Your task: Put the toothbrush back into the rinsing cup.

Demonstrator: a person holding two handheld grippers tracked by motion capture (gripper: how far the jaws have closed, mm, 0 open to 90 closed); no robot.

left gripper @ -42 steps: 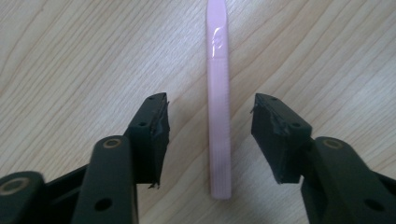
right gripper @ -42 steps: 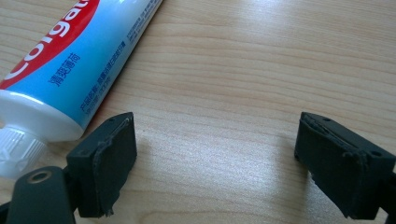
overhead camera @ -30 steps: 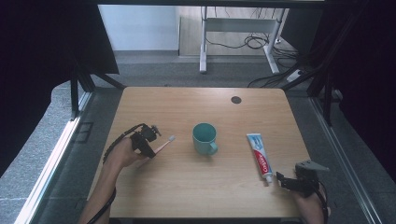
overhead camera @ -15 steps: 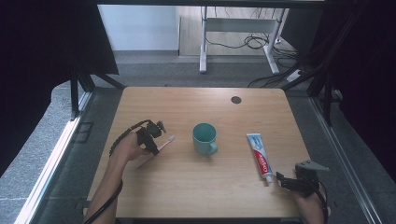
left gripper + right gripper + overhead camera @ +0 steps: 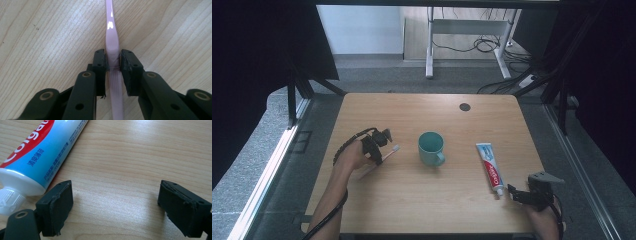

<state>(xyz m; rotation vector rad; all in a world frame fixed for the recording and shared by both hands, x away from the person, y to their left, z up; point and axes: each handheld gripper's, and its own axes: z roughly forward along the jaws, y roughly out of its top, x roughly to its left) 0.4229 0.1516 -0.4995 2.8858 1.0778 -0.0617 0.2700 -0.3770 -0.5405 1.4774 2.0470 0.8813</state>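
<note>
Left gripper view: pink toothbrush (image 5: 111, 45) pinched between the pads (image 5: 100, 62), handle running straight ahead along the gripper's own axis, ribbed grip section trailing back under the body. Jaws have just been closing, now pressing both sides of the handle; brush looks flat on the wooden table (image 5: 50, 37), though lift-off hard to judge from this angle. High view: left gripper (image 5: 379, 145) left of the teal mug (image 5: 431, 148), toothbrush (image 5: 389, 152) long axis aimed up-right, bristle head toward the mug, well apart from it. Left hand clearly nearer the brush and the mug. Right gripper (image 5: 519, 195) near the front right edge, fingers spread wide, nothing between them. Right gripper view: toothpaste tube (image 5: 37, 157) lying off to the left of the pads, white cap (image 5: 10, 200) just outside the left pad, tube body angling away up and forward. Tube lying on the table right of the mug, cap end toward the person.
</note>
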